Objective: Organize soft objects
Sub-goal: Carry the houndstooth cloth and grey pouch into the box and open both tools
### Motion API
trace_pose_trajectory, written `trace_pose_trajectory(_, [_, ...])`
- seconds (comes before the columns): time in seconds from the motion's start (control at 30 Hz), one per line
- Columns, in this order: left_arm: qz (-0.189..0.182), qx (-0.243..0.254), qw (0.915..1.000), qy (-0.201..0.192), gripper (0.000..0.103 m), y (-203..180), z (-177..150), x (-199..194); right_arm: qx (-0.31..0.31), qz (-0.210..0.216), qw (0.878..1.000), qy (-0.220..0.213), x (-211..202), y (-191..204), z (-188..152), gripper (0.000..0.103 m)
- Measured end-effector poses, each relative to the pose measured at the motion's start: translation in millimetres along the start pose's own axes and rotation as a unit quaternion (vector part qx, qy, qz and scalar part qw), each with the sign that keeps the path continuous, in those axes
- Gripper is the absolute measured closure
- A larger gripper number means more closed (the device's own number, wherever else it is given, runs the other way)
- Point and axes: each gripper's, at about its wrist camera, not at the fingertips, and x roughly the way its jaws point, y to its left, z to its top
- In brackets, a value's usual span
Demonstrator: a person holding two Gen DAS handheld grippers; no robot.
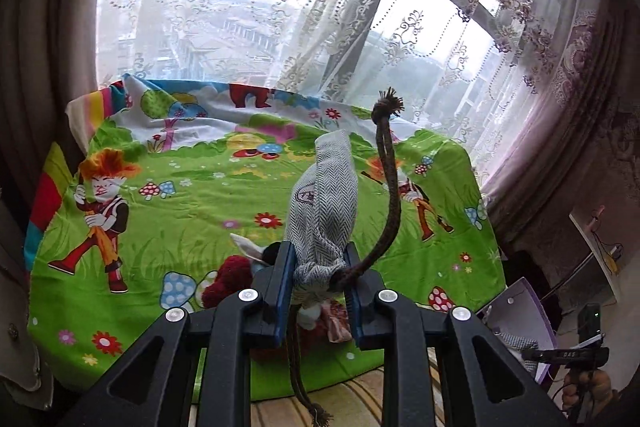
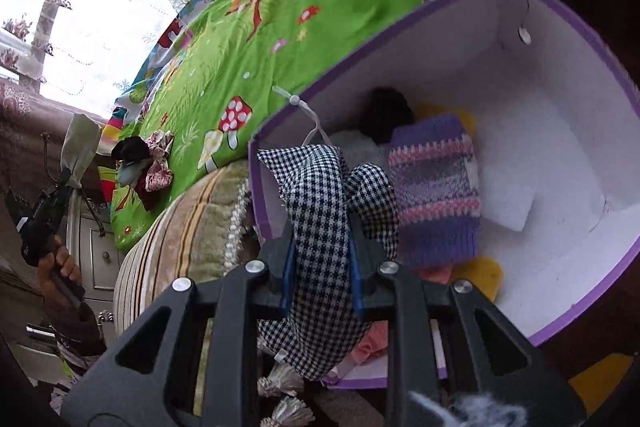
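Right wrist view: right tongs (image 2: pixel 322 259) were clenched on a houndstooth cloth (image 2: pixel 320 211) held at the near rim of the purple-edged storage box (image 2: pixel 600 39)
Left wrist view: left tongs (image 1: pixel 320 267) were grasping a grey herringbone drawstring pouch (image 1: pixel 324 199), raised clear above the cartoon bedsheet (image 1: pixel 200 187), its brown cord (image 1: pixel 390 187) arching free
Step in hand: judged as delivery of the houndstooth cloth into the box; pouch awaiting its turn
Box contents: a striped knitted piece (image 2: pixel 436 187) and a dark item (image 2: pixel 386 115) already inside
Next move: calls for carrying the cloth past the rim before letting go
Edges: rim wall sat directly below the cloth; snagging possible
Open room: white floor lay bare on the far side of the box
Remaining: small heap of soft items (image 2: pixel 146 167) on the bedsheet
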Motion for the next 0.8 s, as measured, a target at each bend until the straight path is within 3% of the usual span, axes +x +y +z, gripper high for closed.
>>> trace_pose_trajectory(0.13, [-0.019,0.020,0.9996,0.004,0.078,-29.9,-0.4,4.3,0.032,-0.007,0.999,0.043,14.1,-30.6,-16.2,0.077])
trace_pose_trajectory(0.27, [-0.043,0.045,0.9979,0.015,0.078,-62.9,-4.6,8.7,0.003,-0.097,0.993,0.065,22.9,-41.1,-23.4,0.074])
trace_pose_trajectory(0.4, [-0.075,0.068,0.9943,0.032,0.078,-94.7,-13.2,12.5,-0.036,-0.141,0.986,0.075,27.7,-39.6,-29.3,0.055])
trace_pose_trajectory(0.47, [-0.087,0.083,0.9919,0.042,0.078,-111.0,-18.9,15.5,-0.063,-0.159,0.982,0.081,29.0,-34.5,-32.6,0.053])
trace_pose_trajectory(0.6, [-0.110,0.116,0.9850,0.065,0.078,-143.1,-35.2,24.6,-0.088,-0.187,0.976,0.064,18.0,-28.5,-37.4,0.041])
trace_pose_trajectory(0.67, [-0.115,0.138,0.9807,0.078,0.078,-159.9,-43.7,30.6,-0.105,-0.201,0.973,0.047,9.9,-21.1,-38.7,0.040])
trace_pose_trajectory(0.8, [-0.124,0.186,0.9694,0.102,0.078,-195.1,-63.0,43.5,-0.152,-0.199,0.968,0.009,-1.4,0.1,-40.7,0.031])
